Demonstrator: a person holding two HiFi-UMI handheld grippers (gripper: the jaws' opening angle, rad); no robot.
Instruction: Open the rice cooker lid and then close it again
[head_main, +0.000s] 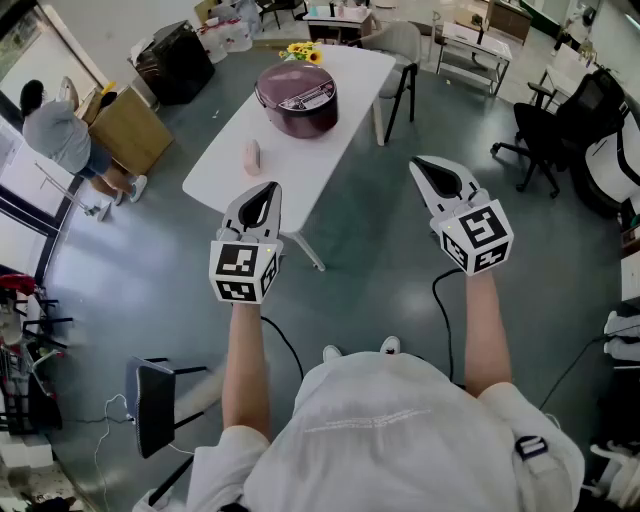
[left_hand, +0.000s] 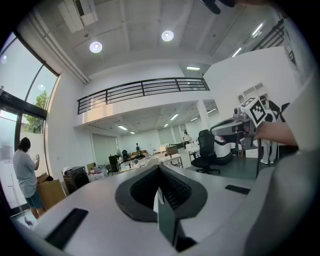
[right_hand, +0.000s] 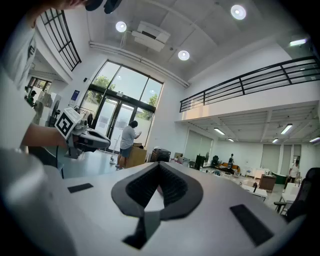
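The rice cooker (head_main: 296, 98), a round maroon pot, sits towards the far end of the white worktop (head_main: 330, 165) with its lid (head_main: 297, 86) down, so by my reading the opening has not begun. Both tongs are on the near side of the cooker and well apart from it, out over the grey floor short of the worktop's edge. The left tongs (head_main: 268, 190) are nearer the cooker than the right tongs (head_main: 418, 166), which hang off to its right. Each pair is squeezed fully together with nothing between the pads, as each gripper view shows. The first risk is the approach. With the tongs shut and held about level, a push at the lid release could shove the light cooker away instead of tripping the catch. Where that catch sits I cannot make out. A small pale container (head_main: 252, 156) stands on the worktop just this side of the cooker and to its left, and a left-hand reach passing low could tip it. The yellow flowers (head_main: 303, 52) just beyond the cooker would take the knock if it slides. A sprung lid may also fly up and rock the body unless one pair steadies it. On closing, a press off centre or too soft could leave the lid resting unlatched.
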